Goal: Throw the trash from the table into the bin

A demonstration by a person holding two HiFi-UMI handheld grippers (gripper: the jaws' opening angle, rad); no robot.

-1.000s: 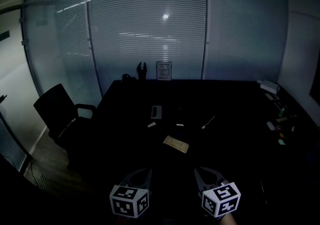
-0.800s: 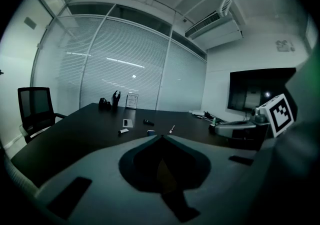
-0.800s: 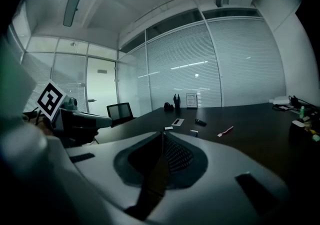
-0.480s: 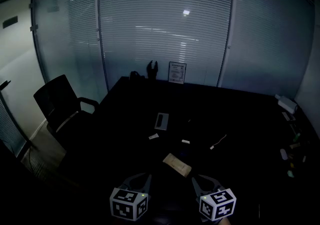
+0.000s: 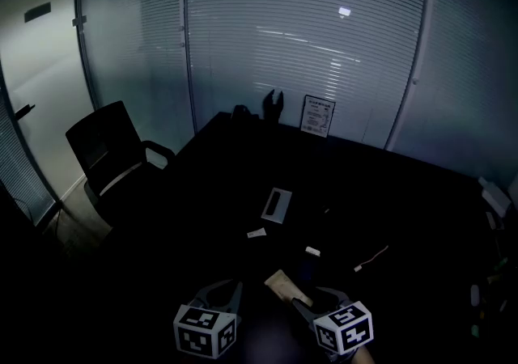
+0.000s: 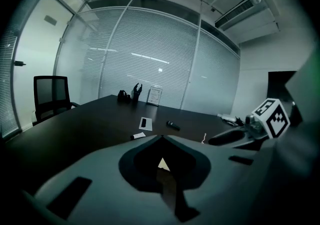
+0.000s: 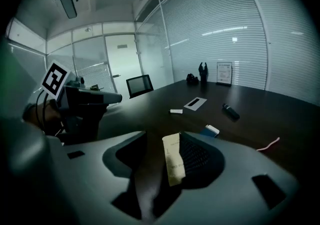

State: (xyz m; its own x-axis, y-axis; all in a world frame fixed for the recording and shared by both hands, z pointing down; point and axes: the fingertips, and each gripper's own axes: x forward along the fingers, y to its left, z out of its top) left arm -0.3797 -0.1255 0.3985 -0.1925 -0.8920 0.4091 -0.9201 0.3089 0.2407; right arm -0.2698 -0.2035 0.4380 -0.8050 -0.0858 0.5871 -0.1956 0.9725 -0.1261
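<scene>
The right hand-held gripper is opening its jaws, with a tan paper slip lying between them, flat on the dark worktop near its front edge. At the slip's nine o'clock the left hand-held gripper is pressed together, empty. A blue-white block lies at the slip's one o'clock and a white scrap at eleven.

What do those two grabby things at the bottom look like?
The left tongs and the right tongs are grey, each with two curved prongs. Behind each sits a white cube printed with black square patterns.
</scene>
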